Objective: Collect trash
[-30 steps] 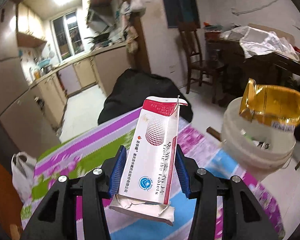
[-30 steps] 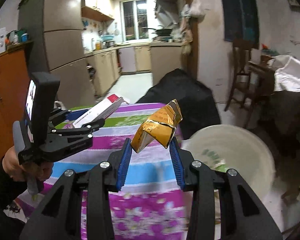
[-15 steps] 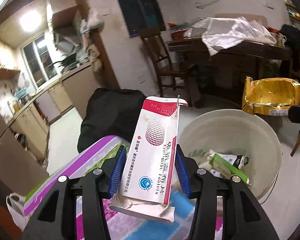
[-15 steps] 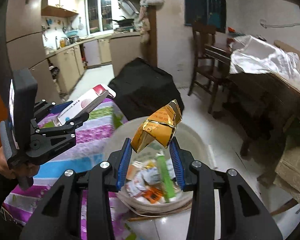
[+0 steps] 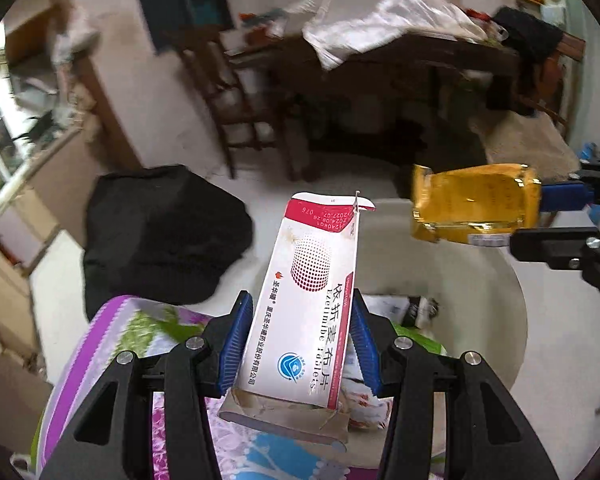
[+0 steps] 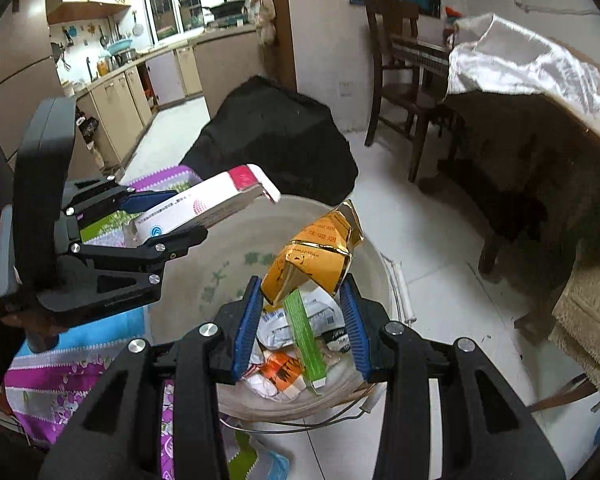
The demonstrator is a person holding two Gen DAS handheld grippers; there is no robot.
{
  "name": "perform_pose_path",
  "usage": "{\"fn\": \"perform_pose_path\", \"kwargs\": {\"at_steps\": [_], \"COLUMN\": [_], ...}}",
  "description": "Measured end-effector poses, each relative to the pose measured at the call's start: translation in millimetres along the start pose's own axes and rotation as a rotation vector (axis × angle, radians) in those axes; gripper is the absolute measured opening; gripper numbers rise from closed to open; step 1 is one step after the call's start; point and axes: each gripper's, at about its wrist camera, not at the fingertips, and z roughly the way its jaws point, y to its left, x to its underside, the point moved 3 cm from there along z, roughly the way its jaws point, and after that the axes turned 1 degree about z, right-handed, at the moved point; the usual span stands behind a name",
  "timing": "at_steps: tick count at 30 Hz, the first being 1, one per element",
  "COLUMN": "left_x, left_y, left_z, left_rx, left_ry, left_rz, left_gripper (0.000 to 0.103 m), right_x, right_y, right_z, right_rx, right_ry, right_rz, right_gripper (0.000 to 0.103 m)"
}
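Trash is sitting in both your tongs: the left tongs [image 5: 300,344] are clamping a white-and-red medicine box [image 5: 312,300], the right tongs [image 6: 304,316] are pinching a crumpled gold wrapper [image 6: 320,252], both hanging above the bucket [image 6: 374,268] beside the table [image 6: 72,364].

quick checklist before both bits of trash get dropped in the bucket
1. Left hand-held gripper shut on the medicine box: ok.
2. Right hand-held gripper shut on the gold wrapper: ok.
3. Wrapper above the bucket opening: ok.
4. Box fully above the opening: cannot tell; its tip overhangs the rim, its lower end sits near the tablecloth edge.
5. Room left in the bucket: ok, the trash lies low inside.
6. The two grippers apart: ok.
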Motion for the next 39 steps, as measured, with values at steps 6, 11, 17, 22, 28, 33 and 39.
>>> {"fn": "perform_pose_path", "kwargs": {"at_steps": [6, 11, 17, 22, 28, 33, 39], "left_x": [6, 12, 23, 38, 69, 108, 162], "left_y": [-2, 4, 9, 10, 0, -19, -38], "left_z": [27, 29, 27, 15, -21, -77, -162], "left_rx": [0.047, 0.015, 0.006, 0.005, 0.003, -0.074, -0.133], "left_ry": [0.079, 0.057, 0.045, 0.033, -0.020, -0.154, -0.298], "left_rz": [0.065, 0.044, 0.022, 0.005, -0.043, -0.077, -0.166], "left_gripper": [0.064, 0.076, 0.076, 0.076, 0.076, 0.088, 0.098], "right_x": [2, 6, 10, 16, 44, 81, 137], "right_y": [-1, -4, 0, 6, 25, 50, 73], "right_z": [26, 32, 31, 29, 9, -52, -125], "right_rx": [-0.035, -0.019, -0.023, -0.022, 0.043, 0.168, 0.261], "right_ry": [0.096, 0.100, 0.096, 0.094, 0.023, -0.201, -0.431], "right_rz": [0.001, 0.027, 0.029, 0.031, 0.018, 0.039, 0.113], "right_gripper": [0.045, 0.047, 0.047, 0.047, 0.061, 0.098, 0.098]}}
